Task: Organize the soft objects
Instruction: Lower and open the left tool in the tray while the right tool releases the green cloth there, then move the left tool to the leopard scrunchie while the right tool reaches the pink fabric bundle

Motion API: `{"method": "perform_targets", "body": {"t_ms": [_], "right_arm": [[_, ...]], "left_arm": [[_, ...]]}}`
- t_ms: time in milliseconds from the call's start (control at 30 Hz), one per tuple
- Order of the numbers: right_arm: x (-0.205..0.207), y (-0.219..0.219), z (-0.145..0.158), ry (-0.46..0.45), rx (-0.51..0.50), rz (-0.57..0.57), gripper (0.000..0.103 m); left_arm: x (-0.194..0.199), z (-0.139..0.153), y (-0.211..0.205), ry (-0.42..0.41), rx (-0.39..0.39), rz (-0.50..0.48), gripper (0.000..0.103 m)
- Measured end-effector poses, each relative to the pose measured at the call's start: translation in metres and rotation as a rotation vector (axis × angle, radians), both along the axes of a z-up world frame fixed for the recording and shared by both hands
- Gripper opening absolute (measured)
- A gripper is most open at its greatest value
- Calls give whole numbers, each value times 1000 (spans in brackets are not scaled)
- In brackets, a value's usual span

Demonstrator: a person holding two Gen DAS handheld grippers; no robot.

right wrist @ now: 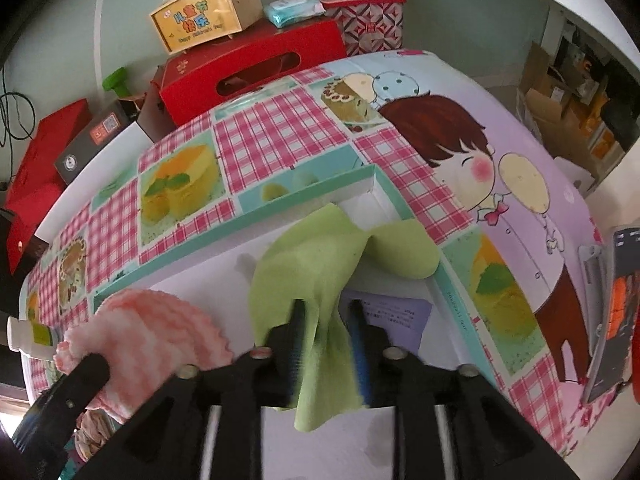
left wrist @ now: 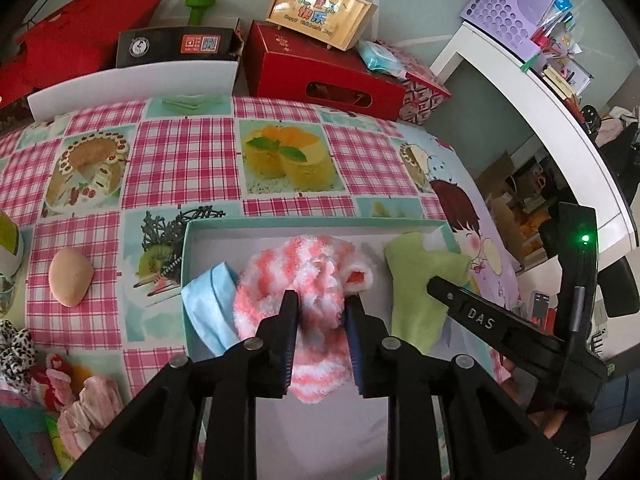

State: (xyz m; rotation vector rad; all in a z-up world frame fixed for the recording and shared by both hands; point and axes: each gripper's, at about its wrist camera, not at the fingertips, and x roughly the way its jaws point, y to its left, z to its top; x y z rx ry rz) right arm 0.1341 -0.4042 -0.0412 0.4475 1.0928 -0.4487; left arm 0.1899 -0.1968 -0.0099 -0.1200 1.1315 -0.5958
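Holding pink-striped sock (left wrist: 304, 280), green cloth (left wrist: 420, 280), blue cloth (left wrist: 208, 304): teal box (left wrist: 320, 222).

Shallow teal-rimmed white box (left wrist: 188, 264): left end bare; fluffy pink-white striped sock (left wrist: 304, 276) fills middle, green cloth (right wrist: 316, 264) blocks right.

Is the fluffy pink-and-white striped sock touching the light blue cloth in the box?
Touching. In the left wrist view the fluffy pink-and-white striped sock lies against, partly over, the light blue cloth; no gap shows.

fuzzy pink-white sock (left wrist: 304, 280): crumpled, in teal box (left wrist: 312, 222) | green cloth (right wrist: 320, 264): draped beside it
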Motion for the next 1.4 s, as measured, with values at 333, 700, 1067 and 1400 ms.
{"method": "perform_targets", "body": {"t_ms": [333, 700, 1067, 1400], "right_arm": [[-5, 13, 32, -61, -86, 33, 71], [-3, 25, 40, -92, -99, 80, 103], [0, 27, 37, -116, -71, 83, 103], [2, 30, 34, -201, 71, 116, 103]], "left_arm": [[-12, 51, 23, -116, -28, 30, 49], [6, 47, 58, -172, 66, 175, 83], [15, 40, 82, -221, 74, 284, 92], [15, 47, 100, -284, 0, 326, 93]]}}
